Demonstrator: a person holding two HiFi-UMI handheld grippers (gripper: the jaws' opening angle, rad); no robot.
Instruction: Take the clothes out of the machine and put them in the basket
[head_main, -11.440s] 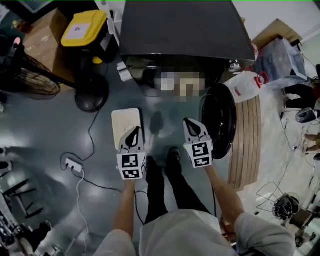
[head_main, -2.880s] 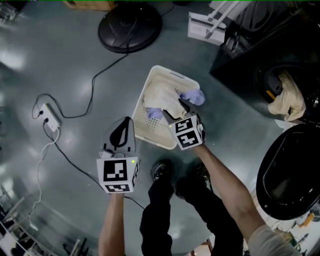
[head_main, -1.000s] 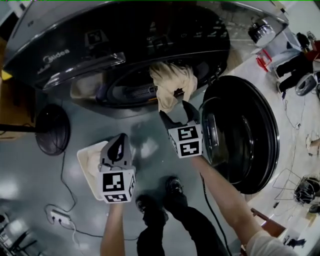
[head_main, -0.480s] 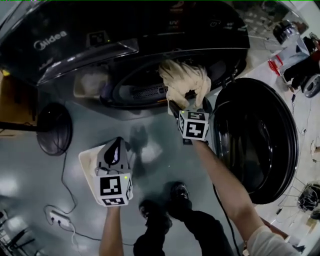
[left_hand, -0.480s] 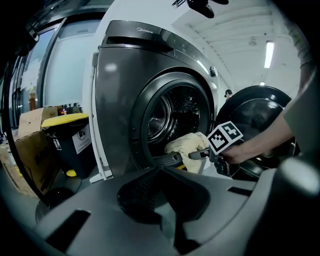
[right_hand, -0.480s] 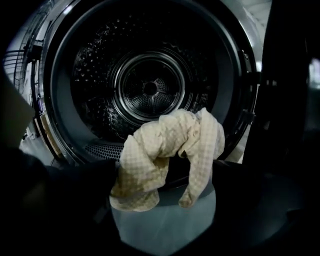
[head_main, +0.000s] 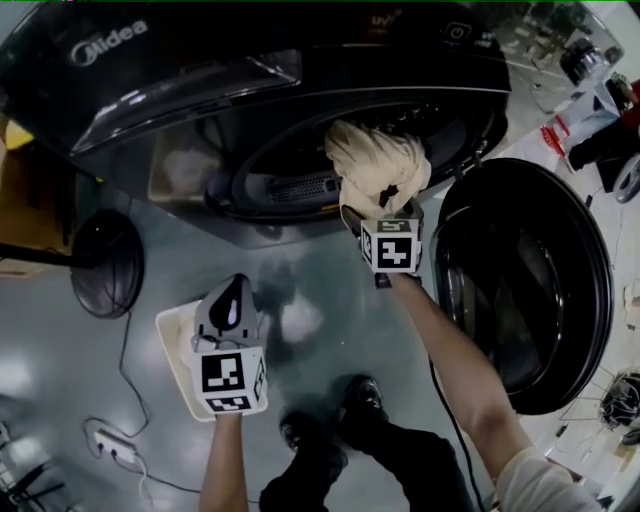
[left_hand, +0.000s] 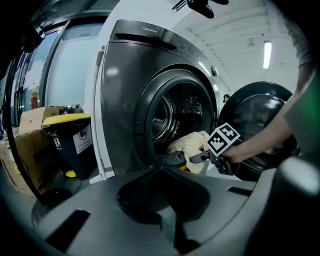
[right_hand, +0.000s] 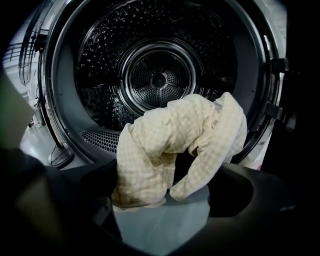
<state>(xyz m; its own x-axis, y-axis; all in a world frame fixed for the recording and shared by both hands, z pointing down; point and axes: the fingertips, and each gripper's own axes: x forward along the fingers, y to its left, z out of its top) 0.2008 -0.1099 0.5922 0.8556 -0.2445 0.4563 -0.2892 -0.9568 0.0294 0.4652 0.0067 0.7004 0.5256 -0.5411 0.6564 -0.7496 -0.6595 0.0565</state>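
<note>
Reading from the head view, the dark washing machine (head_main: 300, 90) bears "Midea" in pale letters at its upper left. A cream checked cloth (head_main: 375, 165) hangs out of its round mouth, beside the open door (head_main: 530, 290). The right hand-held gripper (head_main: 380, 205) is at the cloth. The left hand-held gripper (head_main: 232, 300) hovers over the white basket (head_main: 168, 330) on the floor.

In the left gripper view, its jaws meet, empty. A yellow-lidded bin (left_hand: 70, 135) has a label too small to read.

In the right gripper view, the jaws have just been opening and stand wide. The cloth droops between them, ungripped, before the drum (right_hand: 160, 80).
</note>
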